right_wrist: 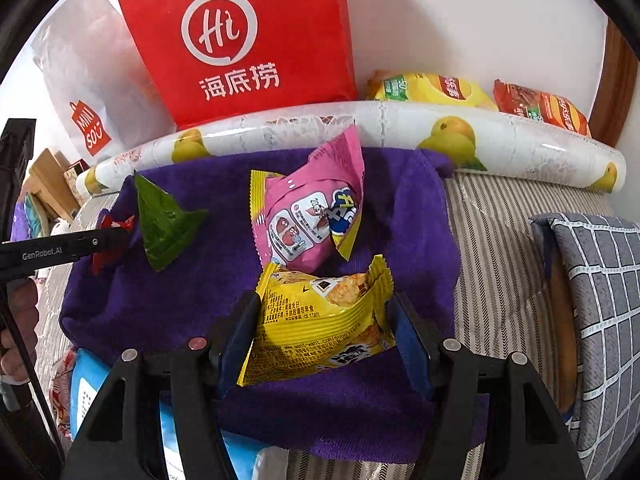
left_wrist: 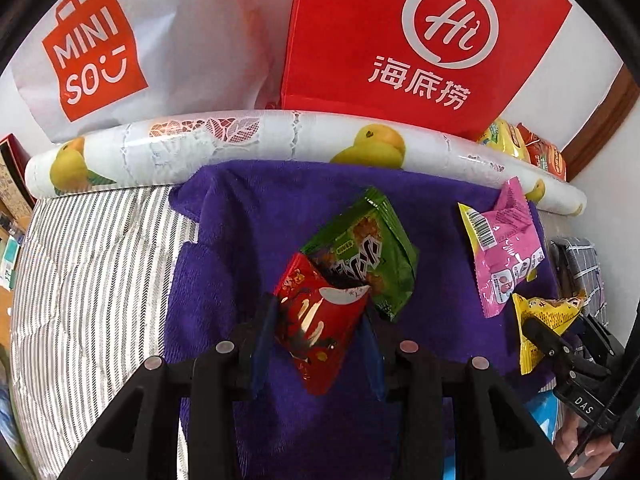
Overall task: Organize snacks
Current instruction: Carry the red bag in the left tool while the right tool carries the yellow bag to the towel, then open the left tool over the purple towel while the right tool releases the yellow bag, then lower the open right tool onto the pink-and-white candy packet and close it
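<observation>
Red packet (left_wrist: pixel 320 328) partly behind left gripper (left_wrist: pixel 318 344); green packet's (left_wrist: pixel 368 252) lettering illegible

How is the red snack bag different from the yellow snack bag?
The red snack bag sits between the left gripper's fingers; the yellow snack bag sits between the right gripper's fingers. The red one overlaps a green packet, while the yellow one lies just in front of a pink packet. Red shows a white swoosh; yellow shows small print. Both are crinkly sealed packets over the purple towel.

Black claw (left_wrist: pixel 320 344), blue pads (left_wrist: pixel 262 344)
</observation>
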A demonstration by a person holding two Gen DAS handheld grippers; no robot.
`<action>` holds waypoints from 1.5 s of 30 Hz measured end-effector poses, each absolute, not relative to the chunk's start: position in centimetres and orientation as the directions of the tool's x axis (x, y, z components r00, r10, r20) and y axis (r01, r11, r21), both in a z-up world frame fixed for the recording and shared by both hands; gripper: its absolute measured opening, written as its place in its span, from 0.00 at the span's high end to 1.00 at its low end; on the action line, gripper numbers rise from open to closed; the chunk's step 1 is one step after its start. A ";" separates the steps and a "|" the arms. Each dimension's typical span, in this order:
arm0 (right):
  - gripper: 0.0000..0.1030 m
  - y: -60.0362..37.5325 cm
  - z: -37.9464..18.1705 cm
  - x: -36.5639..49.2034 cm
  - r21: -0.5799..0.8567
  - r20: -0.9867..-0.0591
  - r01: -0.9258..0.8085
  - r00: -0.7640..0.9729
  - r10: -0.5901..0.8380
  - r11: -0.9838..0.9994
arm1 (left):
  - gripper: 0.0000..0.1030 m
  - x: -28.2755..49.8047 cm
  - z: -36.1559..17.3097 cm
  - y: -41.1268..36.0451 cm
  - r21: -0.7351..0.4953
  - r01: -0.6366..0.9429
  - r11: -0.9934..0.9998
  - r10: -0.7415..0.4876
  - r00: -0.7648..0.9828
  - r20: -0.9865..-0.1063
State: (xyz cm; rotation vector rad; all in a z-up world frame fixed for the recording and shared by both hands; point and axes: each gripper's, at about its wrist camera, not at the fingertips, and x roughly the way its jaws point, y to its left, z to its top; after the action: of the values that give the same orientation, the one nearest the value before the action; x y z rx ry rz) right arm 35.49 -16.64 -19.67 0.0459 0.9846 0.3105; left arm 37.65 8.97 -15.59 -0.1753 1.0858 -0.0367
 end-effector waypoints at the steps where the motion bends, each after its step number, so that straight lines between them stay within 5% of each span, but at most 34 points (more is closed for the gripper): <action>1: 0.37 -16.7 -19.8 35.5 0.175 -0.814 -0.236 0.512 0.275 0.956 | 0.64 37.6 -15.6 8.9 -0.153 -0.055 0.987 -0.109 0.470 -0.876; 10: 0.36 -16.5 -20.2 35.6 0.166 -0.825 -0.241 0.498 0.269 0.956 | 0.63 37.7 -15.7 8.4 -0.139 -0.043 0.989 -0.102 0.472 -0.876; 20: 0.24 -16.3 -19.4 35.1 0.147 -0.820 -0.245 0.511 0.256 0.958 | 0.42 36.7 -14.9 7.9 -0.181 -0.013 0.983 -0.156 0.450 -0.879; 45: 0.27 -15.0 -12.1 20.2 0.203 -0.750 -0.207 0.595 0.288 0.957 | 0.42 21.9 -9.9 13.8 -0.140 -0.092 0.986 -0.066 0.554 -0.830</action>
State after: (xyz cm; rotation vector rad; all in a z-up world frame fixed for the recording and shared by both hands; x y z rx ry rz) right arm 20.17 -15.02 -12.14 0.0980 0.8880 0.2879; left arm 21.91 13.77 -9.93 -0.1743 0.9852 0.0154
